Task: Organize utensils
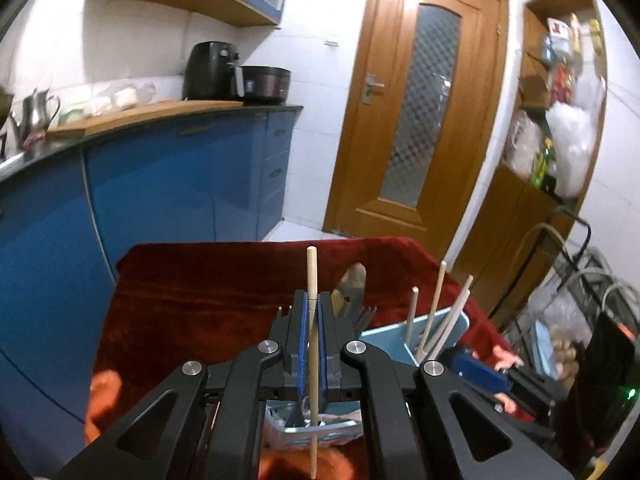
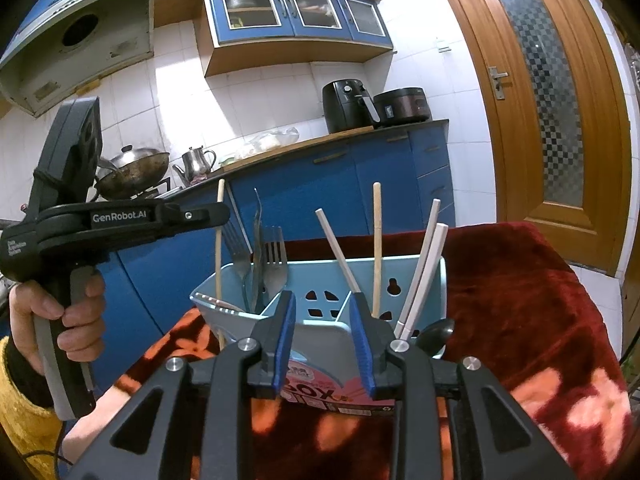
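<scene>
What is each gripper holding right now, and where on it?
Left gripper pinches a wooden chopstick around mid-length, upright. Right gripper is open, holding nothing.

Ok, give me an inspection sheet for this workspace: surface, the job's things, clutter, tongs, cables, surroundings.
Surface: red blanket with orange patches covers the table.
Job's things: light blue utensil holder stands upright; forks in its left compartment, chopsticks to the right, a dark spoon at its right front.
Clutter: pink printed box in front of the holder.
Tongs: left tongs shut on a wooden chopstick, upright; right tongs open, empty, facing the holder.
Cables: dark and pale cables by the wire rack on the right.
Surroundings: blue kitchen cabinets, air fryer, wooden door.
</scene>
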Motion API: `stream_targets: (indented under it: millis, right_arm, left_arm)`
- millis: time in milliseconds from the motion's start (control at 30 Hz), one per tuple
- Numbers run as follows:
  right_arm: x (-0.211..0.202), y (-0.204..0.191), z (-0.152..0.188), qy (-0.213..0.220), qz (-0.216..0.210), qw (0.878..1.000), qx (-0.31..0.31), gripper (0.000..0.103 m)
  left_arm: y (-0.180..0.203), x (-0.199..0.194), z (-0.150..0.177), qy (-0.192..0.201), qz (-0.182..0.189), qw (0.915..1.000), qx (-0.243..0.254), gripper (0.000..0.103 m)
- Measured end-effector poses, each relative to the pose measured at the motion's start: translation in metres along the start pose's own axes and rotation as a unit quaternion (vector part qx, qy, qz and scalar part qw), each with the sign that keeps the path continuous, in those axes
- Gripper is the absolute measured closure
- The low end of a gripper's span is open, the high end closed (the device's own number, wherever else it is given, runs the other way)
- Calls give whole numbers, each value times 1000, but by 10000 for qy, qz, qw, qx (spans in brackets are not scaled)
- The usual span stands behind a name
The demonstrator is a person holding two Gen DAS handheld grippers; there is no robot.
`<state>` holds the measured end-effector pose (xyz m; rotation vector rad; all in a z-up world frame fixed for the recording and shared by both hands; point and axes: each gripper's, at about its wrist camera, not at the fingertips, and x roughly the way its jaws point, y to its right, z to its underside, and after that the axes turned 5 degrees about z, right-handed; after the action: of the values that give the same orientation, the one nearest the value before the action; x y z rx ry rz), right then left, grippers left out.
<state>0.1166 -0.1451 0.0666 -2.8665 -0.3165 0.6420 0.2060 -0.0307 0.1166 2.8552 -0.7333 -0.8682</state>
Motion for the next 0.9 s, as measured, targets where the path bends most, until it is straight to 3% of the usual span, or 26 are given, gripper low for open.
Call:
stream_targets:
  millis: [167, 300, 567, 900]
  right_arm:
    - [-2, 2, 1, -19, -50, 9999, 91, 72]
    - [-7, 5, 2, 6, -91, 9998, 152, 72]
    - [-31, 0, -3, 275, -148, 9994, 124, 72]
    - [-54, -10, 3, 292, -222, 9993, 122, 72]
  left_arm:
    - [-3, -2, 11, -129, 54, 9999, -99, 95]
    - [-7, -15, 23, -62, 82, 9998, -185, 85]
    - [-10, -33, 56, -149, 58, 9992, -378, 85]
    - [3, -8, 93, -621, -164, 9975, -302, 85]
